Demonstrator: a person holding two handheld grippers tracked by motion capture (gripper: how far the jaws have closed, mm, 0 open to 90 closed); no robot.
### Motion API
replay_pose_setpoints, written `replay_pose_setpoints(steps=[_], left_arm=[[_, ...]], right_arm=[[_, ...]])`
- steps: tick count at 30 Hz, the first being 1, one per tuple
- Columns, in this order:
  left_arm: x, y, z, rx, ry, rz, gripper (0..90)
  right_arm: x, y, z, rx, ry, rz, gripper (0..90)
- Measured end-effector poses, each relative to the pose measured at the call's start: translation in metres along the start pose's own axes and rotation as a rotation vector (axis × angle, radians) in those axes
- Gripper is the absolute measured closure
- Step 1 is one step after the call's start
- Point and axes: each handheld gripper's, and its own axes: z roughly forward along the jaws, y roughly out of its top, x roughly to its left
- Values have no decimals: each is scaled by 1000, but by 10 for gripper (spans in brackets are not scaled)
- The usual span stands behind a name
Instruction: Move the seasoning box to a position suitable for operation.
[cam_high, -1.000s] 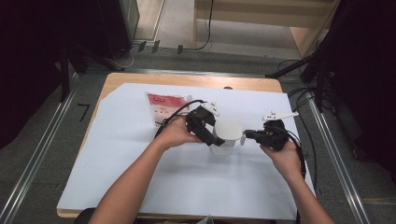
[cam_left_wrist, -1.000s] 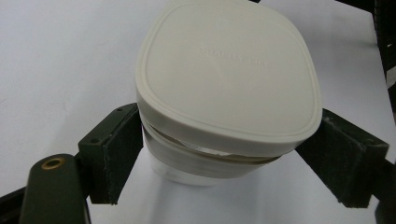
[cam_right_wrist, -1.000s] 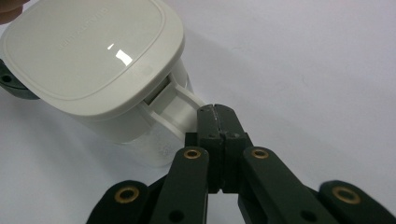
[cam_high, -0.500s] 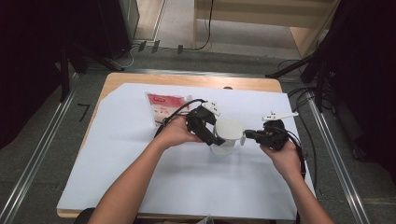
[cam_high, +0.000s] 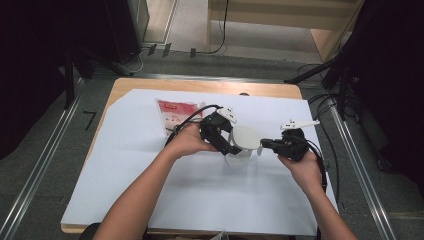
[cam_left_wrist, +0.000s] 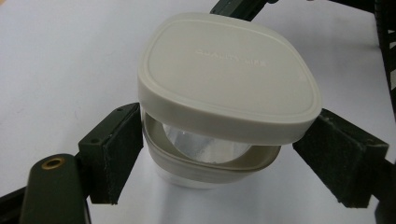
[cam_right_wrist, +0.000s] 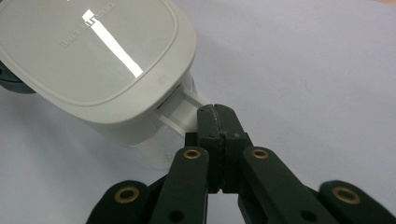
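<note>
Black jaws of my right gripper (cam_right_wrist: 215, 112) pinch the lid's tab (cam_right_wrist: 184, 108). My left gripper (cam_left_wrist: 219, 154) hugs the white container (cam_left_wrist: 205, 158), lid (cam_left_wrist: 224, 74) tipped up. Both sit on white paper (cam_high: 150, 195) covering a wooden table (cam_high: 200, 86). My arms reach forward.

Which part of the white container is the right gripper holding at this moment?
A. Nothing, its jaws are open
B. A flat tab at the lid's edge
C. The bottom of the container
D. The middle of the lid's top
B: in the right gripper view, the right gripper has its jaws closed together on the flat tab that sticks out from the edge of the lid.
</note>
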Motion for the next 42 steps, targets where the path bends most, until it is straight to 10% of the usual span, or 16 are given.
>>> replay_pose_setpoints(steps=[24, 26, 42], left_arm=[[-3, 3, -12, -1, -4, -12, 258], [-2, 3, -15, -7, -89, -20, 411], [-8, 9, -15, 19, -105, 35, 758]], right_arm=[[0, 0, 0, -3, -5, 1, 900], [0, 0, 0, -1, -6, 1, 900], [0, -1, 0, 3, -1, -7, 900]])
